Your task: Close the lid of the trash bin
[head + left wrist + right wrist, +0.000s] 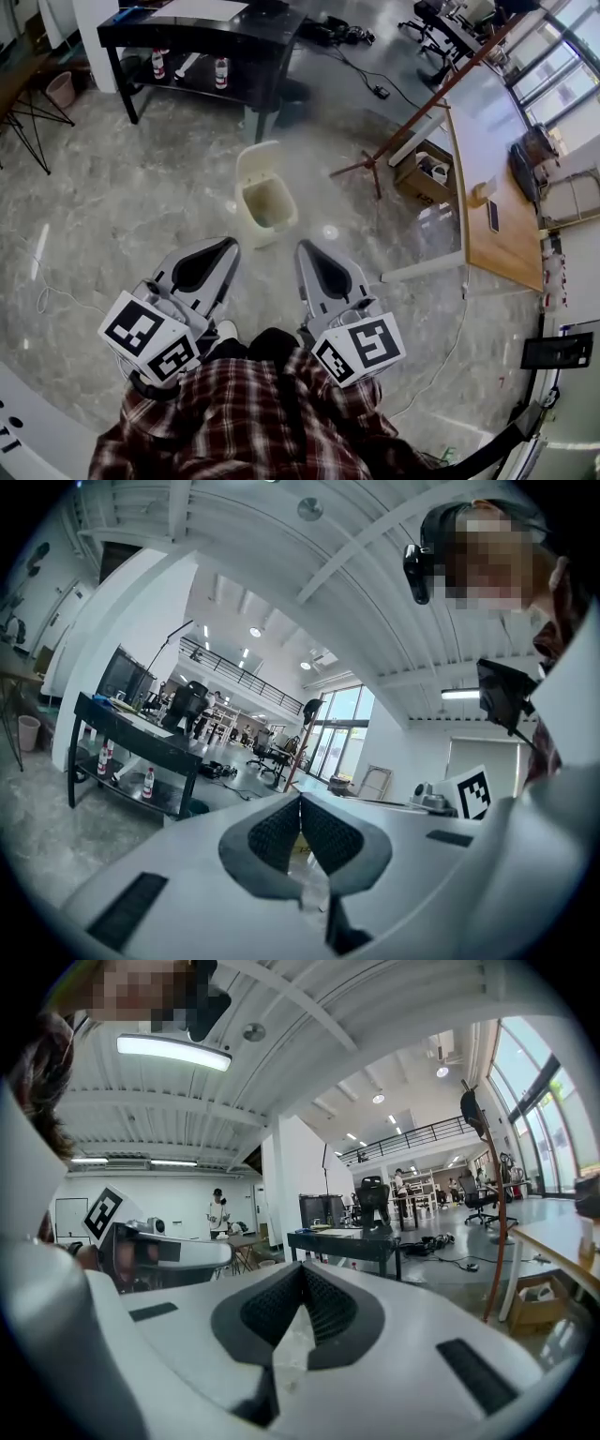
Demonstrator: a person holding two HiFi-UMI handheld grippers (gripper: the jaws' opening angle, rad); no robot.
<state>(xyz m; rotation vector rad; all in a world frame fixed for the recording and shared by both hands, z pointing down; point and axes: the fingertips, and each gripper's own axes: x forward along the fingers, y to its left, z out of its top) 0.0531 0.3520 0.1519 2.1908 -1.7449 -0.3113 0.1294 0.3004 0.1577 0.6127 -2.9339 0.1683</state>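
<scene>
The bin (266, 210) stands mid-frame, lid (257, 157) tipped up behind. Left gripper (223, 247) and right gripper (307, 249), lower centre, are clenched on nothing, tucked close to the body; the bin looks out of reach.

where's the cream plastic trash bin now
Head view, centre: the cream plastic trash bin stands open on the grey floor, ahead of the left gripper and right gripper.
</scene>
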